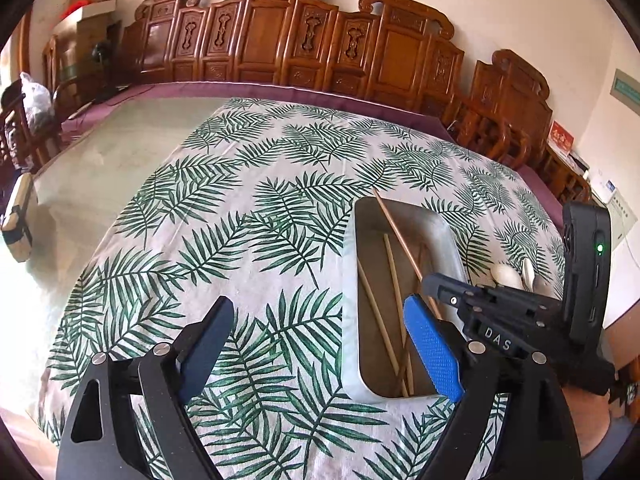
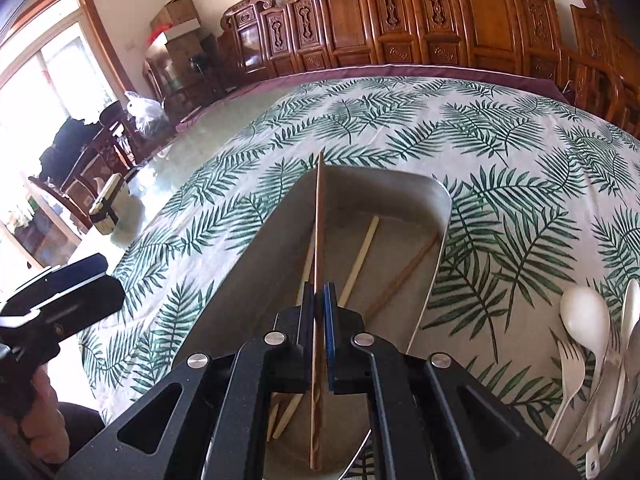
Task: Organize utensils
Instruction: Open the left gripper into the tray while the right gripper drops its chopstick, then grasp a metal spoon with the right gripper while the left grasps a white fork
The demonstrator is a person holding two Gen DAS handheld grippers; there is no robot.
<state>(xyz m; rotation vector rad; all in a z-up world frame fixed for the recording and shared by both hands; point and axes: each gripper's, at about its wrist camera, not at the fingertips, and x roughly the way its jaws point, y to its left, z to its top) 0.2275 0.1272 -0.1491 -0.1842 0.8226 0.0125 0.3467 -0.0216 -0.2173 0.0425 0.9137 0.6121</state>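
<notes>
A metal tray (image 1: 351,264) (image 2: 256,248) lies on the leaf-print tablecloth and holds several chopsticks (image 1: 394,280) (image 2: 362,254). My right gripper (image 2: 319,292) is shut on a brown chopstick (image 2: 318,216) and holds it above the tray, pointing away over the far rim; it also shows in the left wrist view (image 1: 398,230). My left gripper (image 1: 320,320) is open and empty, hovering over the cloth at the tray's left side. White plastic spoons (image 2: 586,316) and a fork (image 2: 572,368) lie on the cloth right of the tray.
A carved wooden bench back (image 1: 280,40) runs along the far edge of the table. A small box (image 2: 106,204) stands on the bare tabletop at the left. The spoons also show in the left wrist view (image 1: 508,274).
</notes>
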